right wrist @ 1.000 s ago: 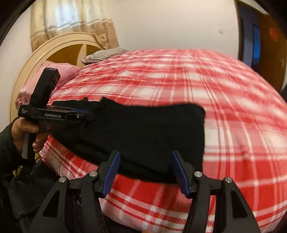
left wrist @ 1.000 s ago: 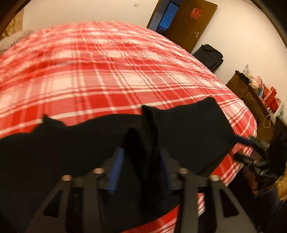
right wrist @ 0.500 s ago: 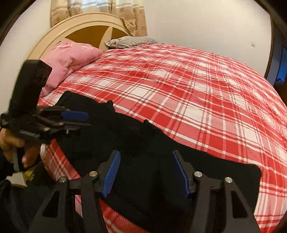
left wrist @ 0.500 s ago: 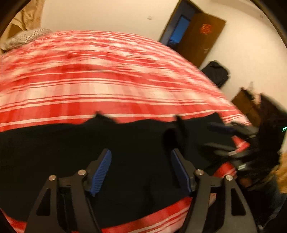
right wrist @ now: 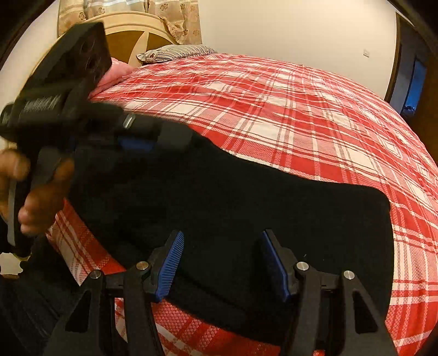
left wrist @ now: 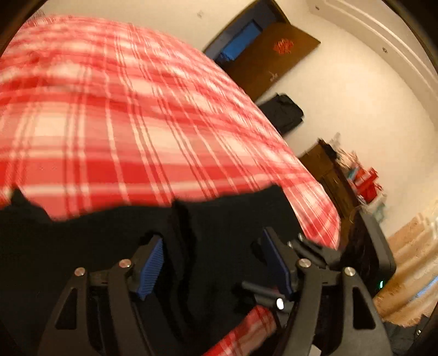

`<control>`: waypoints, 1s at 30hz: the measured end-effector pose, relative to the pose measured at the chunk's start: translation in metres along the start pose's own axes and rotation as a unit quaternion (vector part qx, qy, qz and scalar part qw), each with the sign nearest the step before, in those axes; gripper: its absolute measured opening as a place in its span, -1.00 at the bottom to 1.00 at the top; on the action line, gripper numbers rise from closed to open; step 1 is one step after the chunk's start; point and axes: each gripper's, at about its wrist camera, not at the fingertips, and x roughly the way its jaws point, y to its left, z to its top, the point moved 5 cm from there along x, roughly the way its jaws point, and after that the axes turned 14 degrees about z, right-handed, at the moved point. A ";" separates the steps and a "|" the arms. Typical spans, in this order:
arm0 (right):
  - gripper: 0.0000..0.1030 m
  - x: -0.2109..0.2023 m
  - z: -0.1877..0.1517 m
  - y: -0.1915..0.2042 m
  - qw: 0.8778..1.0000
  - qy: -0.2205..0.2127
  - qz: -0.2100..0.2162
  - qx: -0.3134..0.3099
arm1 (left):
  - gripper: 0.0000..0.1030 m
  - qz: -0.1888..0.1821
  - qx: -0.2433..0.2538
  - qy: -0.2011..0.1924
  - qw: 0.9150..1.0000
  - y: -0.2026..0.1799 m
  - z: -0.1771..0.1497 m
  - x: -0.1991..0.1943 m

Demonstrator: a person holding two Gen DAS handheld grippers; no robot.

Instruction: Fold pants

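Lying limp along the near edge of the bed (right wrist: pixel 314 115), the black pants (right wrist: pixel 232 197) look soft and light, best pinched at a hem corner, with both the left gripper (left wrist: pixel 216 263) and right gripper (right wrist: pixel 221 263) spread wide, empty.

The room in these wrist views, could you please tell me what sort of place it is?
Most likely a home bedroom: a bed under a red-and-white plaid cover, a curved cream wooden headboard with a striped pillow, and a brown wooden door.

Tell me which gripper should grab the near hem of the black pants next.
Probably the right gripper: its open jaws straddle the near edge of the black pants on the plaid bedspread. The left gripper, also open, sits over a raised fold farther in.
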 end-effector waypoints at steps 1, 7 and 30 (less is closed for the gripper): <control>0.17 0.000 -0.001 0.000 1.000 -0.001 -0.001 -0.001 | 0.39 0.014 0.001 -0.016 1.000 0.004 0.003 -0.004; 0.17 -0.002 -0.005 0.005 1.000 -0.003 -0.010 -0.024 | 0.40 0.055 -0.083 -0.044 0.994 0.060 0.024 -0.016; 0.33 0.064 0.028 0.094 0.989 0.026 0.040 -0.138 | 0.77 0.385 -0.100 -0.112 0.910 0.267 -0.058 -0.177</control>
